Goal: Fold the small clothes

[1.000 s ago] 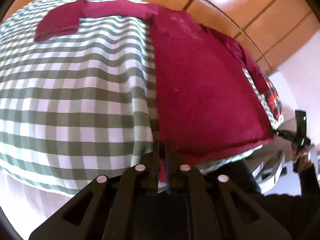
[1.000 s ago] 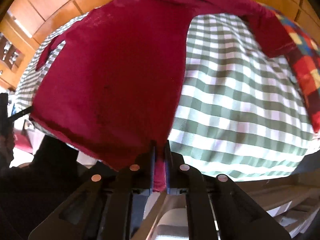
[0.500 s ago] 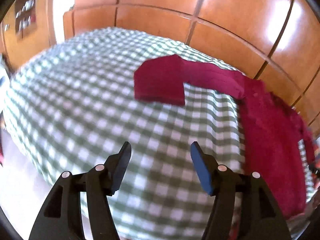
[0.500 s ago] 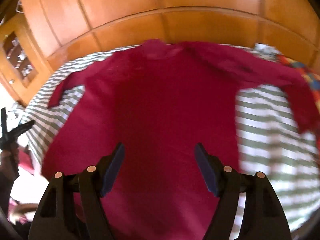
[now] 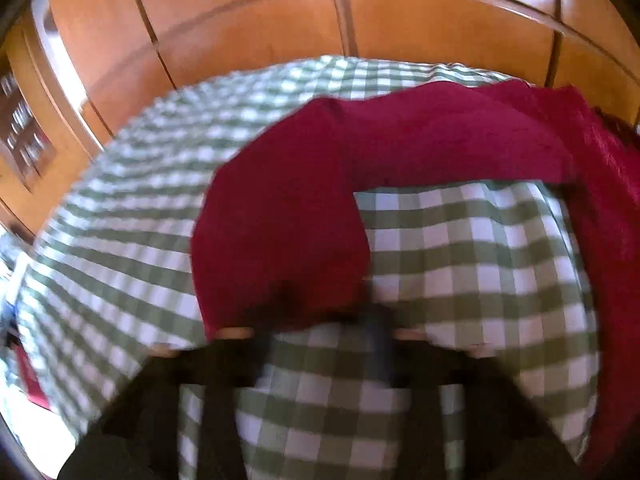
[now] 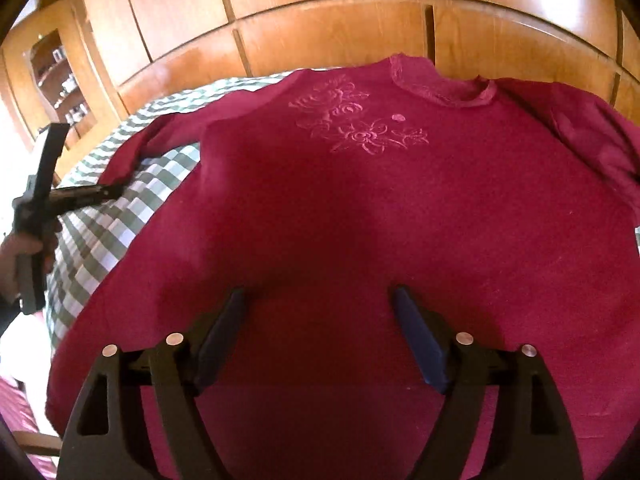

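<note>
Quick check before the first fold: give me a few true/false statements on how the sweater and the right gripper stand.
1. The sweater lies front up, embroidered flowers showing. True.
2. The cloth under it is plain white. False: it is a green-and-white checked cloth.
3. The right gripper grips the hem. False: its jaws are opening, pads apart over the sweater, clamping nothing.
4. One sleeve lies out on the checked cloth, not folded over the body. True.
</note>
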`<action>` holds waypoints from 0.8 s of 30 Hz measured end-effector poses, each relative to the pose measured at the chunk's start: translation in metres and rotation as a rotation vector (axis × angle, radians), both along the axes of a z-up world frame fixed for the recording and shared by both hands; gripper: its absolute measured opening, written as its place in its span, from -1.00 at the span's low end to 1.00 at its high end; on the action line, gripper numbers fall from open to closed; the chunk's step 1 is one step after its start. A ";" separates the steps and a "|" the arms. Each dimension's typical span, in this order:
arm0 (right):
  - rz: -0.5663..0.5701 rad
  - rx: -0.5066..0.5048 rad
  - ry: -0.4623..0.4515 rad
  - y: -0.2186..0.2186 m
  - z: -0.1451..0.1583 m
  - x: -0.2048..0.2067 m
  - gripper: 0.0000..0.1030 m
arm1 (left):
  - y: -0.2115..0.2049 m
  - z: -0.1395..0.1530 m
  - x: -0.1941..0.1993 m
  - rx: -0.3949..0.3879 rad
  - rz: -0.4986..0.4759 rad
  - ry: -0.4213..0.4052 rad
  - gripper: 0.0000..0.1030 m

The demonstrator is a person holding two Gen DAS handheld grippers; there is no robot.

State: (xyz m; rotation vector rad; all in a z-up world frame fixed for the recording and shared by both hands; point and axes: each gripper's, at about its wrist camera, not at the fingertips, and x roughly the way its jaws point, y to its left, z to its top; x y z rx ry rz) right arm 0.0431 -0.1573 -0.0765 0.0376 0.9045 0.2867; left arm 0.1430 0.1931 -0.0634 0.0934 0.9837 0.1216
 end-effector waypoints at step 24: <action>0.018 -0.053 -0.003 0.015 -0.006 0.006 0.72 | 0.205 0.048 0.117 -0.294 0.479 0.033 -0.81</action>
